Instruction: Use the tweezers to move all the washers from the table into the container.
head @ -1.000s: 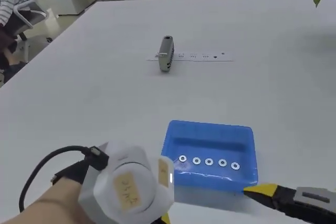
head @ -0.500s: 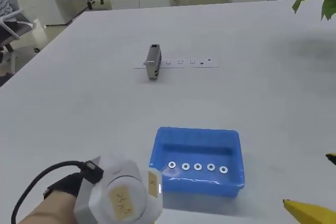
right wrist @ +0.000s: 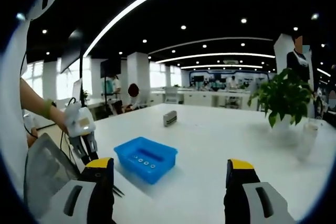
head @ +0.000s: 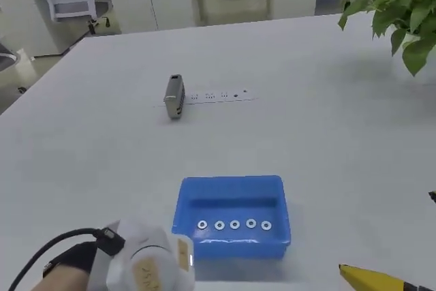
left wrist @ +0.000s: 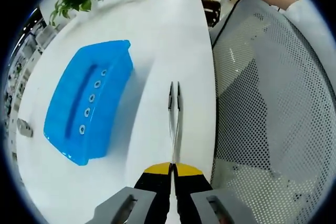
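Observation:
A blue container [head: 231,199] sits near the table's front edge with several washers [head: 235,224] in a row on its floor. My left gripper [left wrist: 172,169] is shut on thin metal tweezers [left wrist: 174,111], whose closed tips hang over bare table to the right of the container [left wrist: 79,114] and hold nothing. In the head view the left gripper's white body [head: 146,264] sits below and left of the container. My right gripper [right wrist: 170,167] stands wide open and empty, well back from the container [right wrist: 146,158]; its yellow end [head: 371,279] pokes in at the bottom right.
The white table [head: 306,120] carries a power strip [head: 218,95] with a grey adapter [head: 175,95] at the far middle. A potted plant [head: 402,11] stands at the far right. A mesh chair [left wrist: 273,103] sits close beside the table edge.
The head camera has swung, so the container sits further left and lower in the picture. The right gripper's yellow end has drawn away from the container. The washers keep their row.

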